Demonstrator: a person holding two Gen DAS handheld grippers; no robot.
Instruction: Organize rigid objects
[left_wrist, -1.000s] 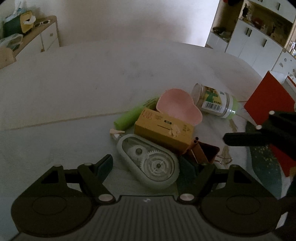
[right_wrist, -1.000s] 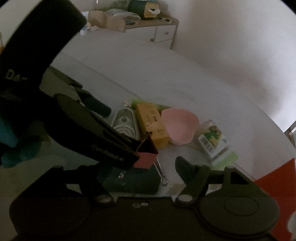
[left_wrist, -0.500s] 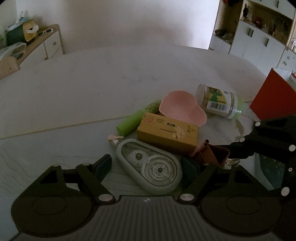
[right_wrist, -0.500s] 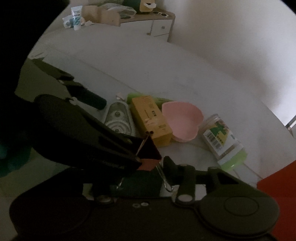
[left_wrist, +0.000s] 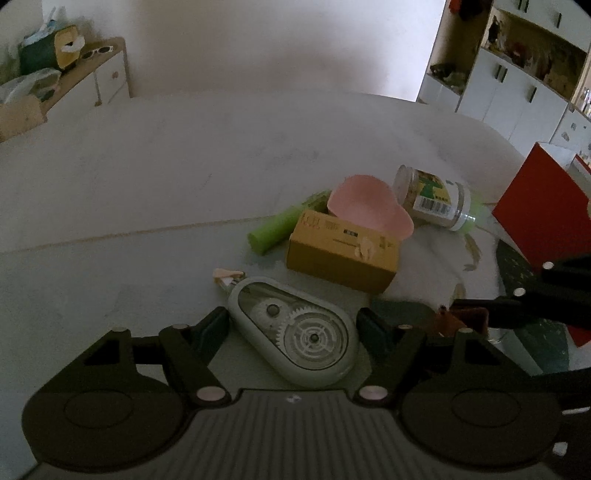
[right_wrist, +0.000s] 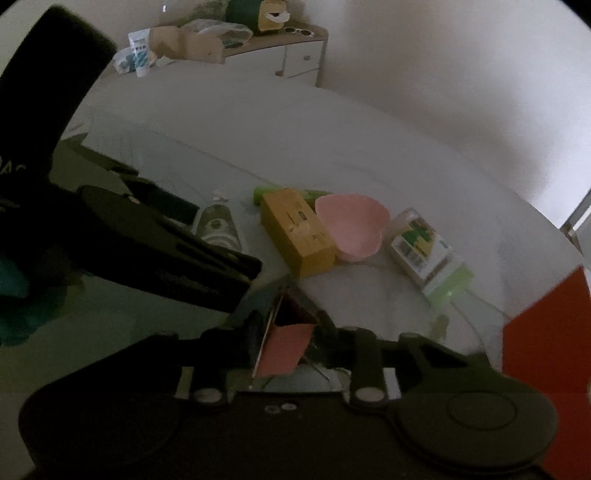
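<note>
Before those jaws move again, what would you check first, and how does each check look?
1. Right gripper shut on the pink metal binder clip: ok; its jaws have just been closing.
2. Left gripper open around the grey-green teardrop correction-tape dispenser: ok.
3. Left jaws pressing the dispenser: not ok, gaps show.
4. Clip clear of the yellow cardboard box: ok.
5. Clip lifted off the table: cannot tell.

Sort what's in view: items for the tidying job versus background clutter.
Job: grey-green correction tape dispenser; yellow cardboard box; pink heart-shaped dish; green tube; clear labelled jar; pink binder clip.

Background: wooden sideboard; white cabinets.
</note>
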